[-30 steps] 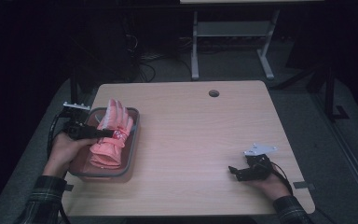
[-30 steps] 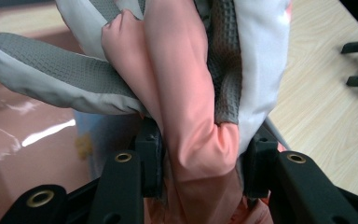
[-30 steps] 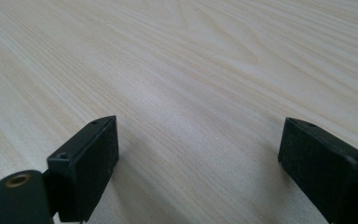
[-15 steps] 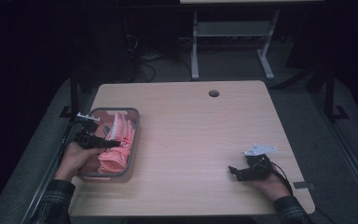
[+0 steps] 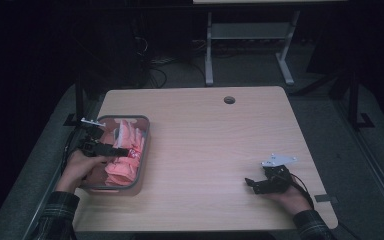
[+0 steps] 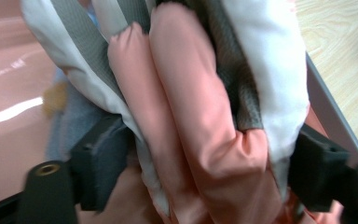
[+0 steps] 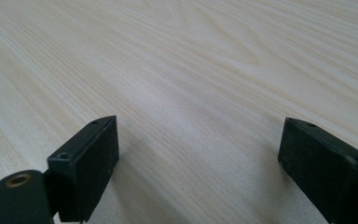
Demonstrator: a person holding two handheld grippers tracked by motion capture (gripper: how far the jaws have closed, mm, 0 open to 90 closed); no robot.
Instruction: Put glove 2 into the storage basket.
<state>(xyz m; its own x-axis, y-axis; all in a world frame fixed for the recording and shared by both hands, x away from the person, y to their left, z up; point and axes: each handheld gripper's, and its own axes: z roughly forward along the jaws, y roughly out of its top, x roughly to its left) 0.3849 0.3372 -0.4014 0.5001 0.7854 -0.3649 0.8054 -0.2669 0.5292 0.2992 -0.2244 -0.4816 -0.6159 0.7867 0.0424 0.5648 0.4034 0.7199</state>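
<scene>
Your left tongs (image 5: 122, 151) sit in the grey bin (image 5: 141, 165) at the worktop's (image 5: 220, 145) left edge. Jaws just opened wide, the folded garment (image 6: 200, 121) bulging between them, pads flanking it, not clamping. Garment long axis runs near-to-far in the bin; salmon-pink fabric with white and grey panels. Your right tongs (image 5: 251, 183), near right, rest released on bare wood.

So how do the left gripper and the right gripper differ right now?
The left gripper reaches into the grey tray; the right gripper rests on the bare wooden table. The left's jaws, which have just been opening, straddle bunched pink-and-white fabric; the right's have nothing between them. Both stand open.
</scene>
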